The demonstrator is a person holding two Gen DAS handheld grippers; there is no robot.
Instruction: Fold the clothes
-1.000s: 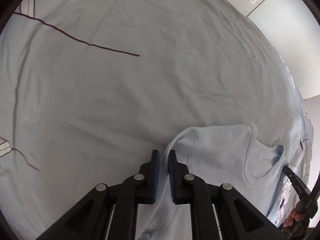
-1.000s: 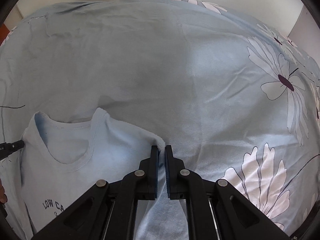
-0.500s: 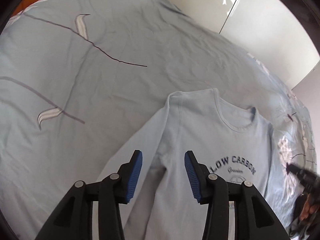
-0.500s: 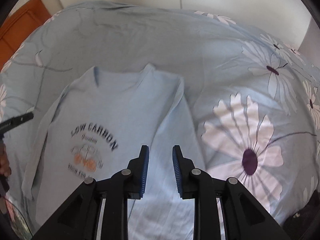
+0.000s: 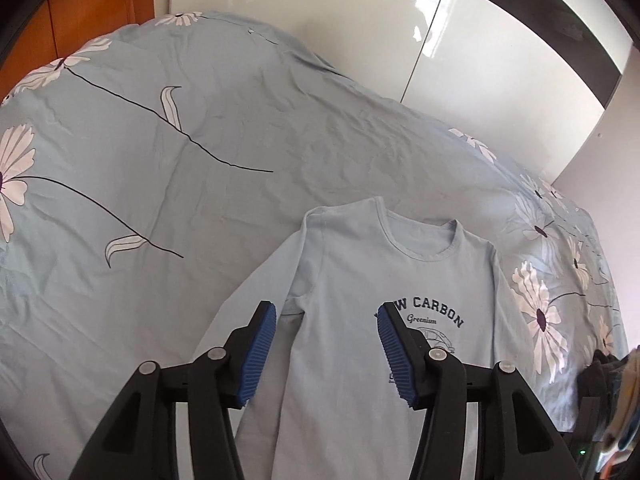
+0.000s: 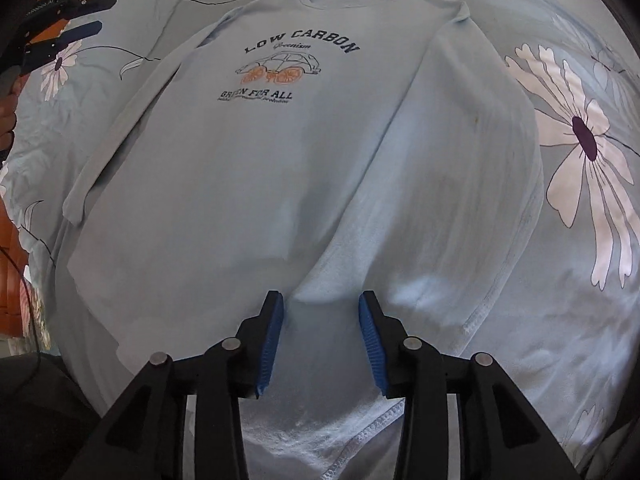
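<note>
a pale blue long-sleeved cotton shirt (image 6: 280, 168) with dark "low carbon" letters and a little car picture lies flat, front up, on a light blue bed cover with big white flowers (image 5: 152, 168). its round neck hole points to the far side of the bed and its bottom edge is close to the tongs. the left black gripper with blue ribbed pads (image 5: 326, 354) is wide open and holds nothing; it hangs above the shirt's left side, where the left sleeve (image 5: 240, 320) runs along beside the body. the right black gripper with blue ribbed pads (image 6: 320, 344) is open too, a bit less wide, and also holds nothing; it sits over the low part of the shirt, near where the right sleeve (image 6: 460, 160) lies folded in along the side, and i cannot tell if its pads touch the cloth. the stitched hem (image 6: 360, 436) curves just beside its right finger. bare bed cover lies all around the shirt, most of it to the left and past the neck. a white shiny wardrobe wall (image 5: 480, 60) stands behind the far edge of the bed, and an orange wooden door (image 5: 92, 4) shows at the far left corner. a dark pile of other clothes (image 5: 608, 376) sits at the right edge of the bed.
</note>
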